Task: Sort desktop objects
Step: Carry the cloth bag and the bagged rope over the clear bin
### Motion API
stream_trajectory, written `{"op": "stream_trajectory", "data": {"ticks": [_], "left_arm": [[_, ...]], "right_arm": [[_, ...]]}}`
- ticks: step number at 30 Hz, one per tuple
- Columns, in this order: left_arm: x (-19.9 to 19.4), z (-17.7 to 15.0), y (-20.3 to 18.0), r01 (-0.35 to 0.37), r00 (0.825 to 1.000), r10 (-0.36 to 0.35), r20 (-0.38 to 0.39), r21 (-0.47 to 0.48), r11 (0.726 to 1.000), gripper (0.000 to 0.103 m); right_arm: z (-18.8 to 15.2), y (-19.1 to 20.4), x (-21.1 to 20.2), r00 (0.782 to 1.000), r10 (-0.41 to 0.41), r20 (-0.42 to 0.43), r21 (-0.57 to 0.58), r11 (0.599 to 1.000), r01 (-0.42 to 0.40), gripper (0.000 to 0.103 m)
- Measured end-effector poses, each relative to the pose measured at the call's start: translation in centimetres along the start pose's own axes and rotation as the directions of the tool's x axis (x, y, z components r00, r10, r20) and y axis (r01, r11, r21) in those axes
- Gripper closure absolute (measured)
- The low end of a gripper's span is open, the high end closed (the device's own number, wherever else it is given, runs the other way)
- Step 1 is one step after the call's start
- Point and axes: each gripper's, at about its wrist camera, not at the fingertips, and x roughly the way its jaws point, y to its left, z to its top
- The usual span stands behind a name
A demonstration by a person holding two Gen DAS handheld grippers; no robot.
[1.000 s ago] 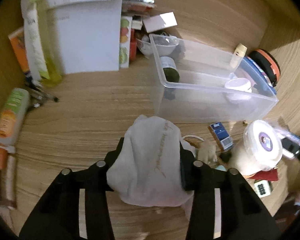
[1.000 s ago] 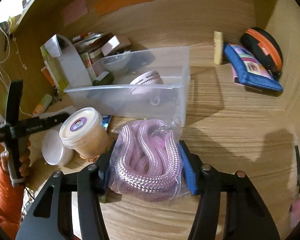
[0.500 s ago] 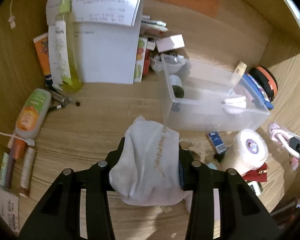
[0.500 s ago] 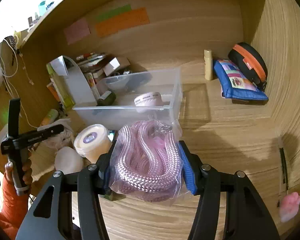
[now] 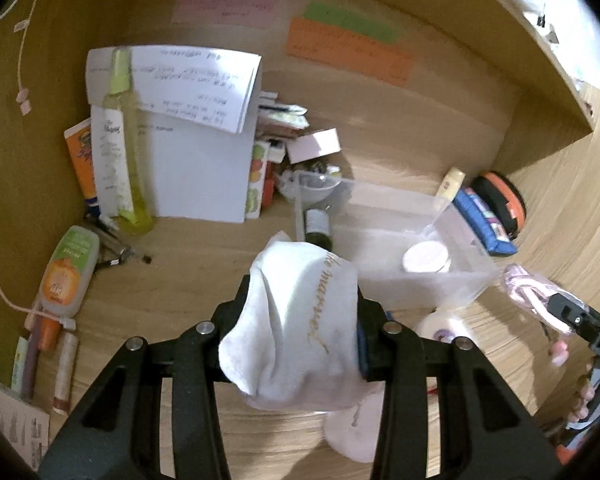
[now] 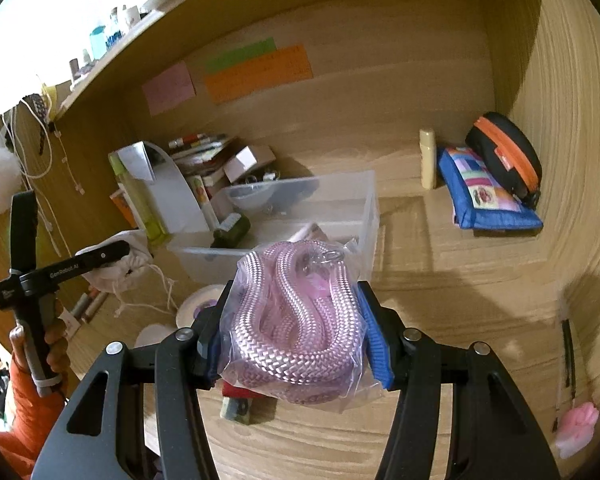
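My left gripper (image 5: 300, 328) is shut on a white drawstring cloth pouch (image 5: 296, 320) with gold lettering, held above the desk in front of the clear plastic bin (image 5: 452, 240). My right gripper (image 6: 296, 336) is shut on a clear bag of pink braided rope (image 6: 300, 320), held above the desk before the same bin (image 6: 364, 208). The bin holds a dark green bottle (image 6: 232, 230), a small clear bowl (image 6: 252, 198) and a round white jar (image 5: 426, 258). The left gripper with its pouch (image 6: 116, 268) shows at the left of the right wrist view; the rope bag (image 5: 528, 288) shows at the right of the left wrist view.
A white file holder (image 5: 200, 160) with papers, a yellow bottle (image 5: 124, 160) and an orange-green tube (image 5: 66, 276) stand at left. A blue pouch (image 6: 484, 192), black-orange case (image 6: 504, 152) and cream stick (image 6: 428, 156) lie at right. A white tub (image 6: 200, 304) stands below the bin.
Both grippers have risen and pulled back from the desk, each still holding its object. The bin and tub look smaller and lower, and more of the back wall with its notes shows.
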Motion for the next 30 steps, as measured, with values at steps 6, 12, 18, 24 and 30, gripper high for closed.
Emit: {"op": "stream_trajectory", "data": {"ticks": [6, 12, 18, 24, 30], "left_arm": [[-0.2, 1.4, -1.4, -0.004, 1.0, 0.003, 0.028, 0.043, 0.999, 0.062], [0.5, 2.6, -2.5, 0.008, 0.999, -0.011, 0.036, 0.066, 0.998, 0.062], [1.3, 4.2, -3.5, 0.01, 0.999, -0.015, 0.051, 0.098, 0.995, 0.062], [2.7, 5.6, -4.4, 0.026, 0.999, -0.031, 0.045, 0.114, 0.993, 0.062], [4.9, 6.7, -4.9, 0.064, 0.998, -0.065, 0.007, 0.108, 0.992, 0.062]], "right_arm": [[1.4, 0.5, -0.2, 1.0, 0.001, 0.031, -0.022, 1.0, -0.001, 0.051], [2.7, 0.9, 0.4, 0.999, 0.011, 0.037, -0.043, 0.999, -0.009, 0.051], [4.1, 0.9, 1.5, 0.999, 0.009, 0.035, -0.062, 0.998, -0.007, 0.051], [5.3, 0.8, 2.9, 0.999, 0.019, 0.033, -0.066, 0.998, -0.017, 0.051], [6.4, 0.6, 4.6, 0.999, 0.027, 0.029, -0.065, 0.998, -0.026, 0.051]]}}
